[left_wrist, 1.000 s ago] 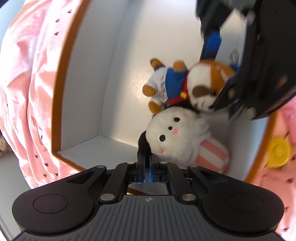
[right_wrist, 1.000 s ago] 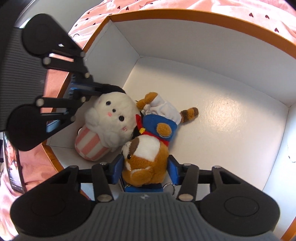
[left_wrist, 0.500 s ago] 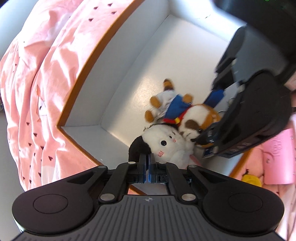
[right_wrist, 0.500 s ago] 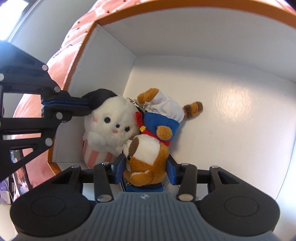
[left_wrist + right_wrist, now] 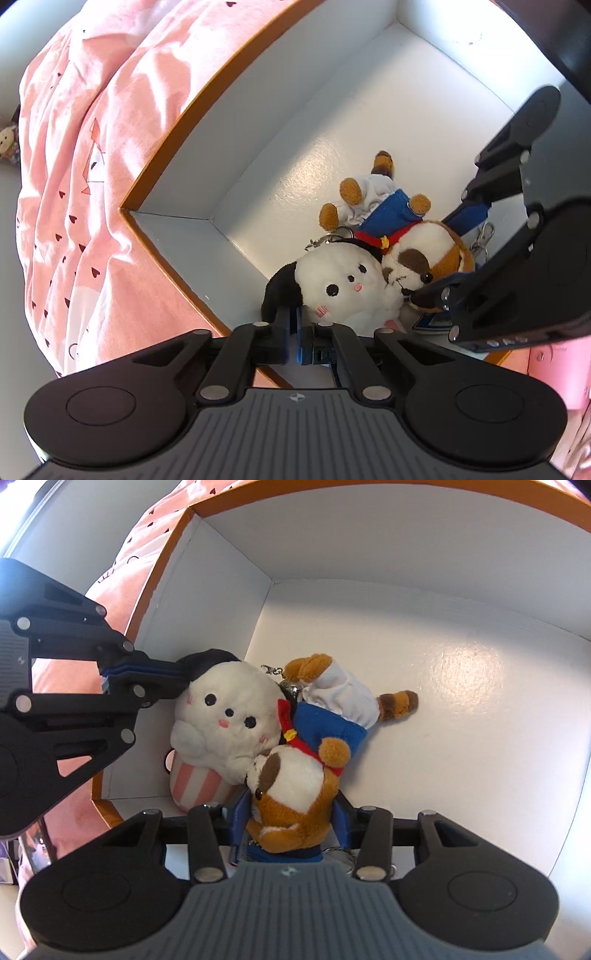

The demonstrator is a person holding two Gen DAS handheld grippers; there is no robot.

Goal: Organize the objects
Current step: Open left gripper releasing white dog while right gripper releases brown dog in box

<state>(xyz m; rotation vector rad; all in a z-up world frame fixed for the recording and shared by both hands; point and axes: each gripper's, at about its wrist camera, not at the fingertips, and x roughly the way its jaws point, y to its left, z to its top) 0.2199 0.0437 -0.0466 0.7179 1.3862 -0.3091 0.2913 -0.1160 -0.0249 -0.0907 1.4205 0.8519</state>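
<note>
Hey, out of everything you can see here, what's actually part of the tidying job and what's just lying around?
Part of the job:
- white plush, its black ear pinched in the left claw
- brown dog plush, head clamped in the right claw
- white box they sit in

Just lying about:
- pink bedding
- small doll at the far left edge

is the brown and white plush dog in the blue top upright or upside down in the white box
Upside down: the brown and white plush dog has its head nearest the right gripper, whose jaws squeeze it, and its feet point away across the white box.
</note>
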